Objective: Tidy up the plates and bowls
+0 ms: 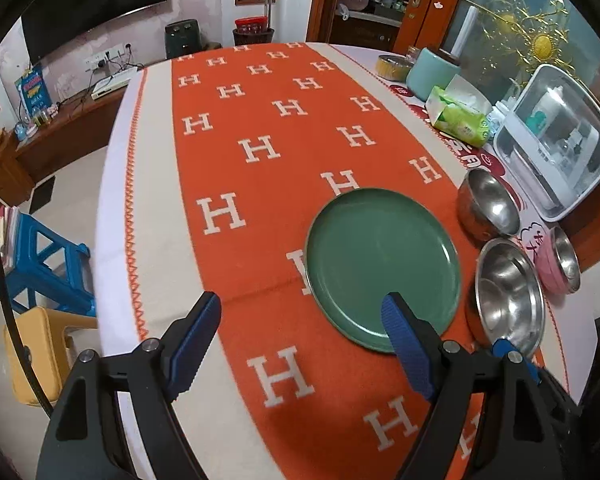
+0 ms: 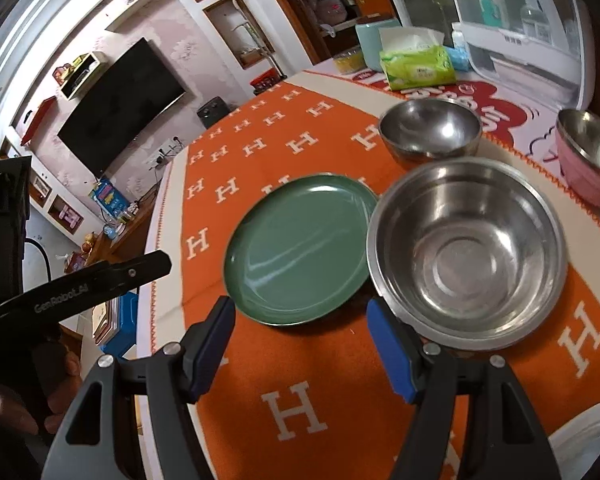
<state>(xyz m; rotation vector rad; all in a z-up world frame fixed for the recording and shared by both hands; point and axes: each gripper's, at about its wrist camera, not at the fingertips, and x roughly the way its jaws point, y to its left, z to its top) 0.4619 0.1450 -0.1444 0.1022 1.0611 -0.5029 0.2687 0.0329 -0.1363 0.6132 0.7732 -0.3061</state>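
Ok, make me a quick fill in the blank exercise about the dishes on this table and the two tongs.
1. The plate on the orange cloth is ____ in colour.
2. The number of bowls with a pink outside is ____.
3. The large steel bowl sits beside the plate, and inside it is ____.
4. Both the left tongs and the right tongs have their jaws ____, holding nothing.

Missing words: green; one; empty; open
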